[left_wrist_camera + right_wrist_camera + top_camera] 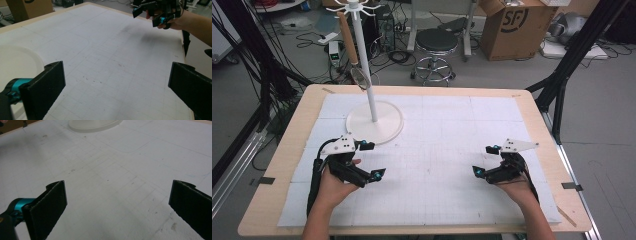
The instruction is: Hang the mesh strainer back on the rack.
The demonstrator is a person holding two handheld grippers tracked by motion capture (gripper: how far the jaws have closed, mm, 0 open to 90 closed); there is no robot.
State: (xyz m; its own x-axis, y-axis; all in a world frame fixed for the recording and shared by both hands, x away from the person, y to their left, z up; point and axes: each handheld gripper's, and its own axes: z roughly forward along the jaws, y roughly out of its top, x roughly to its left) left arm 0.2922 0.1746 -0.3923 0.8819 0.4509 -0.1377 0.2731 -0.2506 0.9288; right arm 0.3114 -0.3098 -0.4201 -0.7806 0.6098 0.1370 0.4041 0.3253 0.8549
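Both claws, left (368, 160) and right (486, 160), are apart and hold nothing; the strainer (353, 52) hanging on the stand (374, 122) at 11 o'clock looks untouched.

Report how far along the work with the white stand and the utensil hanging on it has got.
Done: the wooden-handled utensil hangs from the white stand. In hand: nothing; the left tool and right tool are open and empty over the white mat. Left: I cannot tell whether anything remains.
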